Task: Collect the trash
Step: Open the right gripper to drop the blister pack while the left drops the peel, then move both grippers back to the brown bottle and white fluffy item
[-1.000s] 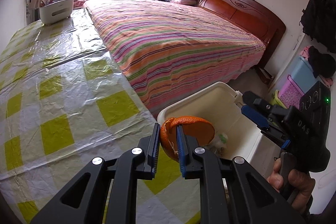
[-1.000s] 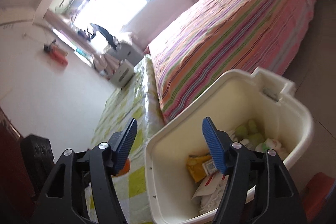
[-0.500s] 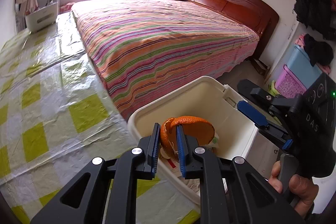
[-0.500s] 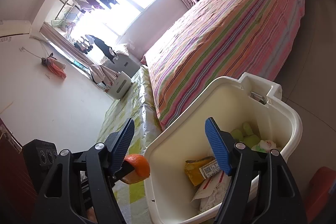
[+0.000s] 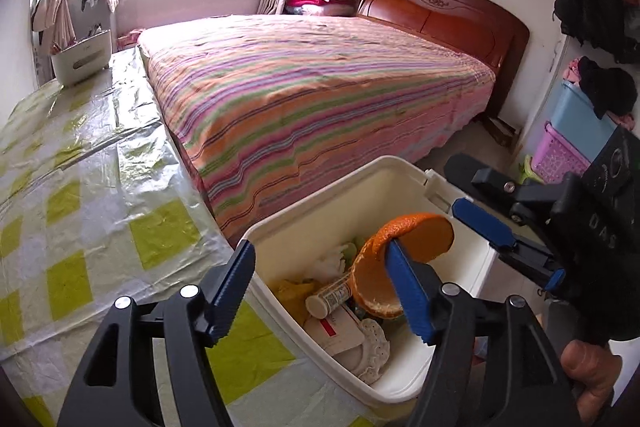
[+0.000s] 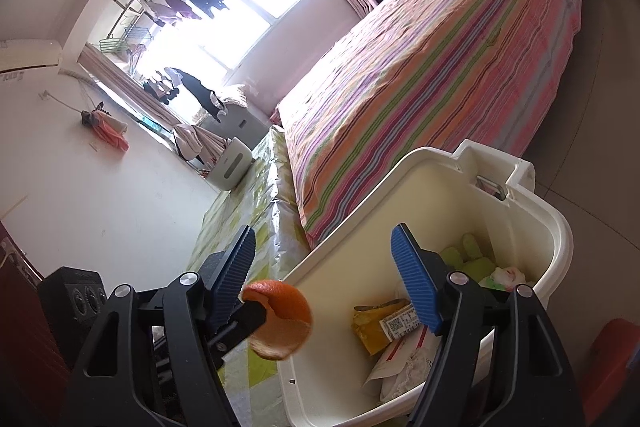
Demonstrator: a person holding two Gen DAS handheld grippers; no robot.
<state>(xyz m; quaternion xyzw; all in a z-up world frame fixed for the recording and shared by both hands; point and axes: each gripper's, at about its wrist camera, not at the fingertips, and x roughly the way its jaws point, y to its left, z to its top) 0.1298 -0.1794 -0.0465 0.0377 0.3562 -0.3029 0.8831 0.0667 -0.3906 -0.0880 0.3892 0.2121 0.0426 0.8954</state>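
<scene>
A cream waste bin (image 5: 400,165) stands beside the table, holding wrappers, a small bottle and tissue. My left gripper (image 5: 318,251) hovers over the bin's near left corner with its jaws opening. An orange peel (image 5: 416,233) clings to its right finger, no longer pinched, above the trash. The right wrist view shows the same orange peel (image 6: 280,315) at the bin's rim (image 6: 560,239). My right gripper (image 6: 324,235) stands open and empty, pointing at the bin from the side; the right gripper (image 5: 476,195) also shows at the bin's far right, held by a hand.
A table with a yellow-checked plastic cloth (image 5: 80,211) lies left of the bin. A striped bed (image 5: 320,91) fills the room behind. A white box (image 5: 82,57) sits at the table's far end. Plastic baskets (image 5: 560,155) stand by the right wall.
My left gripper moved right from the table's edge to over the bin, then its jaws sprang apart. The peel, pinched before, now hangs on one finger.
</scene>
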